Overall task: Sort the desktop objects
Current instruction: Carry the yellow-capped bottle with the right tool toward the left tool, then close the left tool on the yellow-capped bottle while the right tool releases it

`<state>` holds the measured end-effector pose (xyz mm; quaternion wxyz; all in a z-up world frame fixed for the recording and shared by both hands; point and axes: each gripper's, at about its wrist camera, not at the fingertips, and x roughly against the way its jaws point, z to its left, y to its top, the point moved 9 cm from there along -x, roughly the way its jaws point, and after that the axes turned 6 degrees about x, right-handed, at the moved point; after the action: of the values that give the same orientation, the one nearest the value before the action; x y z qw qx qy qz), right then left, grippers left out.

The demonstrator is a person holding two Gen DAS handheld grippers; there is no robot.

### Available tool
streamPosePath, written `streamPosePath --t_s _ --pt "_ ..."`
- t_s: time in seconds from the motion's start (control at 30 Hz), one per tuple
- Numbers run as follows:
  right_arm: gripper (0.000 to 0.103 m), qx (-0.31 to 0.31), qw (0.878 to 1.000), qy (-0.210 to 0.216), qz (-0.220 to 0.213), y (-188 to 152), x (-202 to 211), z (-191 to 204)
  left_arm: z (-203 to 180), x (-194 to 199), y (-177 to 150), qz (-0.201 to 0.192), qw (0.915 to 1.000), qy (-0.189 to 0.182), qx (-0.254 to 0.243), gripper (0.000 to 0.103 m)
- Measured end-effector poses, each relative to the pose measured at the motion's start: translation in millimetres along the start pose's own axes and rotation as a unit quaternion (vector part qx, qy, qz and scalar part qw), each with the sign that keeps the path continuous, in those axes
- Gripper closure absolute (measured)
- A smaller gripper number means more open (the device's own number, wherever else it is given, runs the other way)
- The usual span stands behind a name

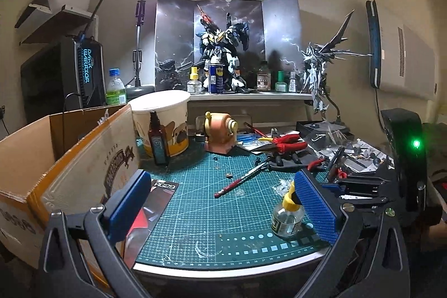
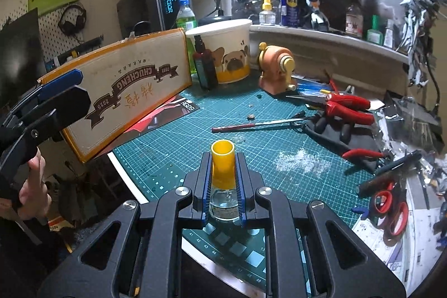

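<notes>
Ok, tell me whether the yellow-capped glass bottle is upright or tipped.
Upright: the yellow-capped glass bottle stands on the cutting mat, cap up, between the right gripper fingers.

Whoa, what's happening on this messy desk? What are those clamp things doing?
A person is tidying a hobby desk with a two-finger gripper in each hand. The right gripper is shut on a small glass bottle with a yellow cap, over the green cutting mat. The left gripper is open and empty, beside an open cardboard box. Red pliers and other tools lie unsorted.
</notes>
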<state>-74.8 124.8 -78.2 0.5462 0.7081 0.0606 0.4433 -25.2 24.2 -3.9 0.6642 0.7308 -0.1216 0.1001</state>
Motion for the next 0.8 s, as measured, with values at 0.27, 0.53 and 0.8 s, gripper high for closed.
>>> streamPosePath --t_s 0.27,0.53,0.8 --pt "0.086 0.003 1.0 -0.01 -0.016 1.3 10.3 0.7 -1.7 -6.7 -5.6 0.013 0.9999 -0.003 0.003 0.0" --pt "0.067 -0.006 0.999 -0.029 -0.04 7.7 35.4 -11.4 -13.7 -8.5 -18.1 0.022 0.9996 -0.017 0.01 0.0" --pt "0.067 -0.059 0.992 -0.089 -0.061 -21.6 96.3 -48.0 -72.4 -25.5 -53.3 0.0 0.9993 -0.035 -0.011 0.0"
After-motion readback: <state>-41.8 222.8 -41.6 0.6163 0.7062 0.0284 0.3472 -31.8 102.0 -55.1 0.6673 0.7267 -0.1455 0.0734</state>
